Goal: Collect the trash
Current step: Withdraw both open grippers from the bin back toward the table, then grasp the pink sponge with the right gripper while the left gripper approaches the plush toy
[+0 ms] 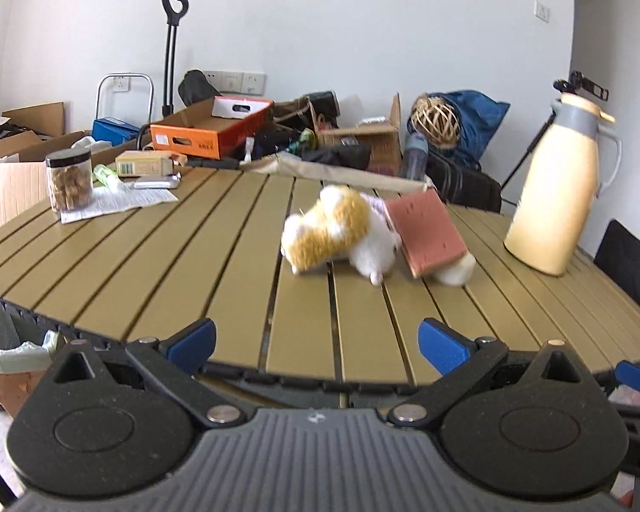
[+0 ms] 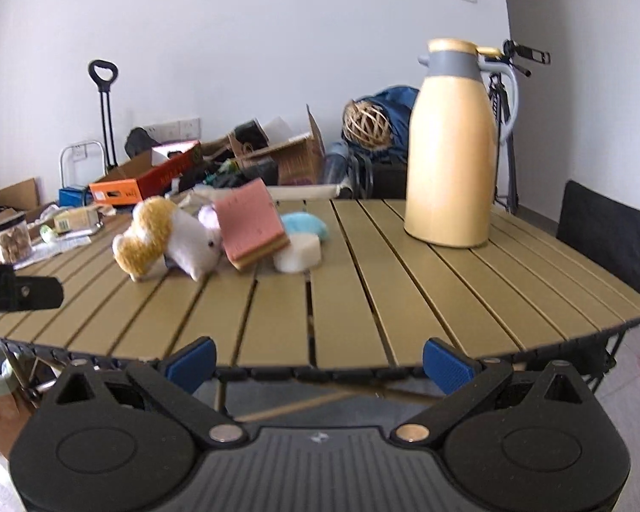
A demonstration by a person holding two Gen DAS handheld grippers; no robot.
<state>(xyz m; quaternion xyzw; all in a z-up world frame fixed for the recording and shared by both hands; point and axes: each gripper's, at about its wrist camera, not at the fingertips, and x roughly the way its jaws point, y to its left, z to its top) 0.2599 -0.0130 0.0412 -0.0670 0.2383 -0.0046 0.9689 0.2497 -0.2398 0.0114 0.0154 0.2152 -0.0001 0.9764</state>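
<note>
On the slatted olive table lies a white and orange plush toy, with a pink sponge leaning on it. In the right wrist view the plush toy and pink sponge sit beside a white round pad and a light blue soft item. At the table's far left lie a printed paper sheet, a small cardboard box and a green wrapper. My left gripper is open and empty at the near table edge. My right gripper is open and empty too.
A tall cream thermos jug stands at the right; it also shows in the right wrist view. A jar of snacks stands far left. A lined bin sits below the table's left edge. Boxes and bags clutter the floor behind. A black chair stands right.
</note>
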